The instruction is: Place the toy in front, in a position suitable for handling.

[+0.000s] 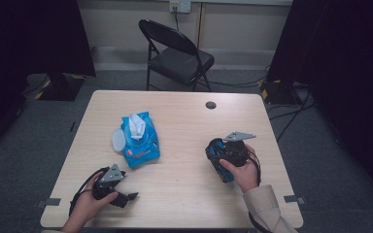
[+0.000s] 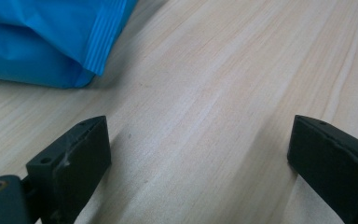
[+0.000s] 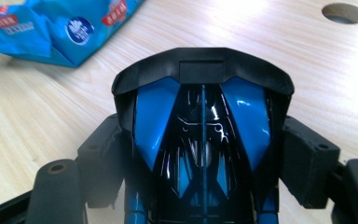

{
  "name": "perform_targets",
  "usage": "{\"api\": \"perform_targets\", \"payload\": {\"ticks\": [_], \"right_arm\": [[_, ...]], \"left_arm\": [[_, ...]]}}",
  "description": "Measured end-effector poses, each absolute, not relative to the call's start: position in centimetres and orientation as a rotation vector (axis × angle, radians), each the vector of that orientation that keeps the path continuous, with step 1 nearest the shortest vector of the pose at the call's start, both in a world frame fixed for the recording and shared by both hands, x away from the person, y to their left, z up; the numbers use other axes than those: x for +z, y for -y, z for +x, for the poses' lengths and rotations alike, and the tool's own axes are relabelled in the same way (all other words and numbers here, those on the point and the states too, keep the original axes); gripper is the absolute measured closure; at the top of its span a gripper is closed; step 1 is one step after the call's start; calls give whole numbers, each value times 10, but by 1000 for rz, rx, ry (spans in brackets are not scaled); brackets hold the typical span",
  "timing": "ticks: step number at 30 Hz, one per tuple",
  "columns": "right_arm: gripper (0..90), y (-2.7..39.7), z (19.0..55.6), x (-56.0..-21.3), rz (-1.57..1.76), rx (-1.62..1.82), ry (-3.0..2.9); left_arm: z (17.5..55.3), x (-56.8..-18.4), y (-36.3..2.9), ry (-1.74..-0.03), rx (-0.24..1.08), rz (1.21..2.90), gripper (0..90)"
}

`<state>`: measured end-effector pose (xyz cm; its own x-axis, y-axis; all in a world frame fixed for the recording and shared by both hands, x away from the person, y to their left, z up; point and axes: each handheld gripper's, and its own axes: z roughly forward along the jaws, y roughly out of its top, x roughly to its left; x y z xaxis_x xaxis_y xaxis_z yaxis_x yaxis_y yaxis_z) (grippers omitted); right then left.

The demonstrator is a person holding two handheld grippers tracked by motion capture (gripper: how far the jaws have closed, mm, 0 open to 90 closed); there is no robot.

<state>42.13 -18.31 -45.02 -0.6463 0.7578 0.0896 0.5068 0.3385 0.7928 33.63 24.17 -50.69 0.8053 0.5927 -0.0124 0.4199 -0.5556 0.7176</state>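
My left tongs [image 1: 126, 198] rest wide open and empty on the tabletop [image 1: 184, 189], just short of the blue wipes pack [image 1: 138, 138]. My right tongs [image 3: 200, 154] clamp the blue-and-black toy car [image 3: 203, 135], held above the tabletop's right half.

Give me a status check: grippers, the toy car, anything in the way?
Right gripper clamped on the blue-black toy car, off the table. Left gripper open, empty, low over the table. Blue wipes pack between them, clear of both.
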Motion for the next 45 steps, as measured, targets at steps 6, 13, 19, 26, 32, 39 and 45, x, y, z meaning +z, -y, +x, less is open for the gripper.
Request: {"api": "perform_targets", "payload": {"ticks": [6, 13, 19, 26, 32, 39, 45], "right_arm": [[260, 169, 425, -447, 1118, 1235, -2336], [259, 140, 432, -454, 1085, 1225, -2381], [259, 117, 447, -466, 1088, 1172, -2420], [259, 99, 457, -480, 1064, 1107, -2436], [257, 89, 457, -490, 1016, 1042, -2477], [255, 87, 456, -494, 997, 1030, -2494], [253, 88, 455, -496, 990, 1028, -2504]], "left_arm": [[336, -507, -239, -743, 291, 2249, 25], [337, -507, -238, -734, 286, 2260, 0], [337, -507, -238, -733, 285, 2260, 0], [337, -507, -238, -735, 287, 2261, 0], [336, -507, -238, -736, 287, 2260, 0], [336, -507, -238, -736, 286, 2261, 0], [337, -507, -238, -735, 288, 2262, 0]]}}
